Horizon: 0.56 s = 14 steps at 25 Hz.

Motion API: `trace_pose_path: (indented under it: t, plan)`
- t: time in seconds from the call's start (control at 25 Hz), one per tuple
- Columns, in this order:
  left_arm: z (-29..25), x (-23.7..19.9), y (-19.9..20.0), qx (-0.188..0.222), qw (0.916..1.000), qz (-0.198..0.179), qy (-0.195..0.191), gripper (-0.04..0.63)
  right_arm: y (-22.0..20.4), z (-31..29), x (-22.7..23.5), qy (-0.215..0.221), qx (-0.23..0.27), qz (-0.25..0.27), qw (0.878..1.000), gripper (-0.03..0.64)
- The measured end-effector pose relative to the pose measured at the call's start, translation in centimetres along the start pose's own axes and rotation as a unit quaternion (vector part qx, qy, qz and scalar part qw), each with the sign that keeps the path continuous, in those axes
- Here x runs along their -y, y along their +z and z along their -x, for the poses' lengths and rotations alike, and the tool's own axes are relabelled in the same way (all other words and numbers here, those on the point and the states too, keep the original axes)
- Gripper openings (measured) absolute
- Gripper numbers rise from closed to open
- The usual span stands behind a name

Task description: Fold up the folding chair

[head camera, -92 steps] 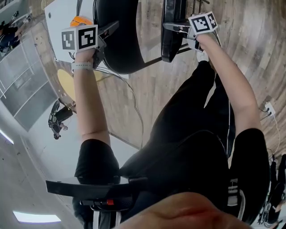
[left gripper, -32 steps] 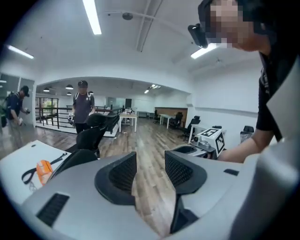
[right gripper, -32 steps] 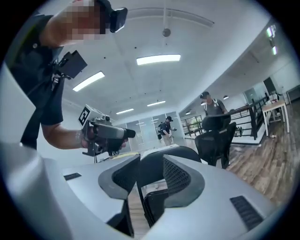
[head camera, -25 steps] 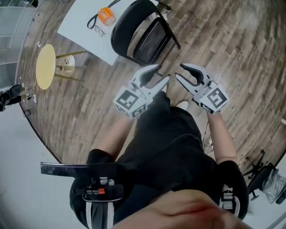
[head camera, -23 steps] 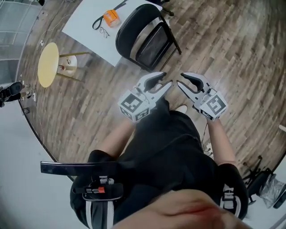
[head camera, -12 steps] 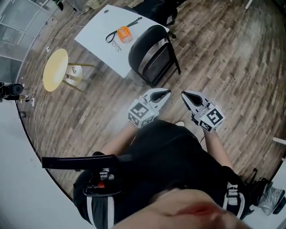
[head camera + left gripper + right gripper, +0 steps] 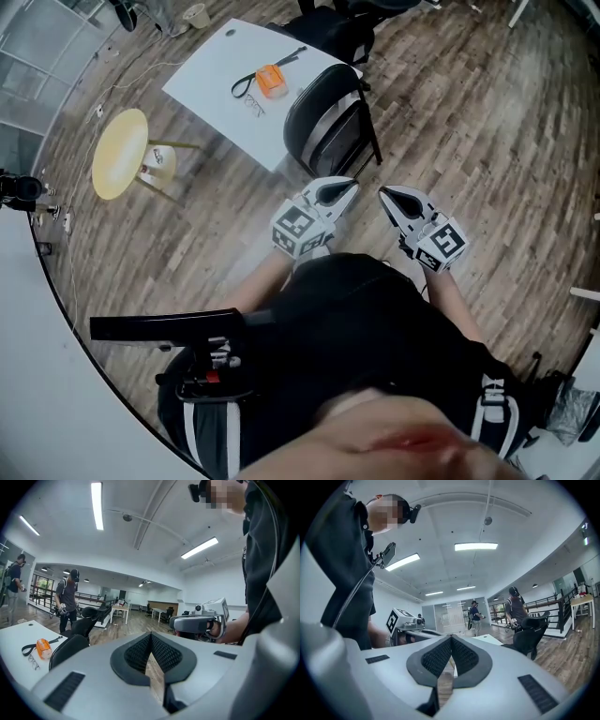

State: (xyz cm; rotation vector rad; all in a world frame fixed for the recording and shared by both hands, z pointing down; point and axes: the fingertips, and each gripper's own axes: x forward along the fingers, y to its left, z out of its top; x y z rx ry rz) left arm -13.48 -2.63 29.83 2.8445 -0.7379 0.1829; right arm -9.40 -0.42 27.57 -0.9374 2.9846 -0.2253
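Observation:
The black folding chair (image 7: pixel 323 127) stands folded flat and upright on the wood floor, against the corner of a white table (image 7: pixel 220 89). Both grippers hang in the air short of it, touching nothing. My left gripper (image 7: pixel 347 189) is shut and empty, its marker cube toward my body. My right gripper (image 7: pixel 384 195) is beside it, also shut and empty. In the left gripper view the jaws (image 7: pixel 151 637) meet with nothing between them, and the chair's dark back (image 7: pixel 68 649) shows low at the left. The right gripper view has its jaws (image 7: pixel 451 639) pressed together too.
An orange object (image 7: pixel 273 81) with a black strap and a pair of glasses lie on the white table. A yellow round stool (image 7: pixel 120 152) stands to the left, a black office chair (image 7: pixel 333 33) beyond the table. Other people (image 7: pixel 65 599) stand far off.
A second ago both grippers had their jaws open; now both are shut on nothing. The hands have drawn back and up from the chair, which looks farther away.

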Motion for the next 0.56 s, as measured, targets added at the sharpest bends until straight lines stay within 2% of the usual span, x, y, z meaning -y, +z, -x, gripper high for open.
trace_pose_path:
  t: [0.36, 0.56]
  plan:
    - [1.0, -0.4, -0.5, -0.001, 0.9999, 0.0, -0.012, 0.005, -0.4, -1.4, -1.2, -0.002, 0.001, 0.002, 1.0, 0.009]
    - [1.6, -1.3, 0.5, -0.004, 0.9998, -0.003, -0.021, 0.005, 0.5, -2.9, -1.2, -0.006, 0.002, -0.004, 1.0, 0.009]
